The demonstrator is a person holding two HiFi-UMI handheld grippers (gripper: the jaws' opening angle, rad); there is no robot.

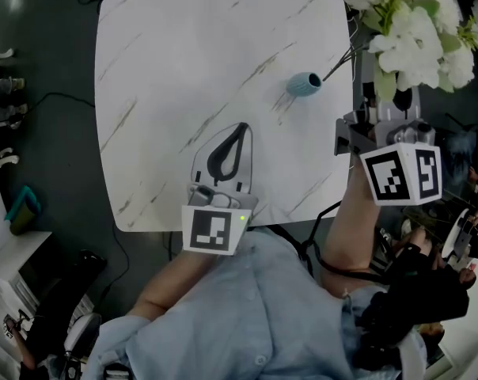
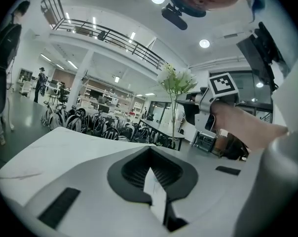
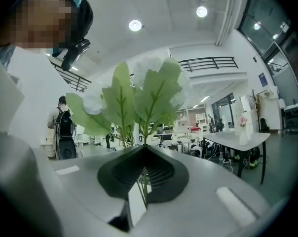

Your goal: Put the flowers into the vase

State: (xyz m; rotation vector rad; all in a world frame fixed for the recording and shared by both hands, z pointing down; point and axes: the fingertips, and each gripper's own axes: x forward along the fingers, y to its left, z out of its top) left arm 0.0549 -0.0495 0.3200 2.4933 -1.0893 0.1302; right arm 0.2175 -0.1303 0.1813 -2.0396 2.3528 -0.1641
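A small teal vase [image 1: 305, 84] stands on the white marble table [image 1: 183, 62], near its right edge. A bunch of white flowers [image 1: 413, 22] with green leaves [image 3: 139, 98] is held up to the right of the vase. My right gripper [image 1: 385, 93] is shut on the thin stems [image 3: 140, 181], which run between its jaws. The dark lower stem ends [image 1: 338, 64] slant toward the vase mouth. From the left gripper view the flowers [image 2: 176, 82] and right gripper [image 2: 188, 100] show above the table. My left gripper [image 1: 243, 127] hovers over the table's front, shut and empty, tips meeting [image 2: 150, 149].
The table's right edge [image 1: 351, 133] lies under my right gripper. Dark floor with cables [image 1: 61, 97] and chair legs surrounds the table. A person with a backpack [image 3: 65, 132] stands far off. A distant table [image 3: 238, 139] carries a small vase of pink flowers.
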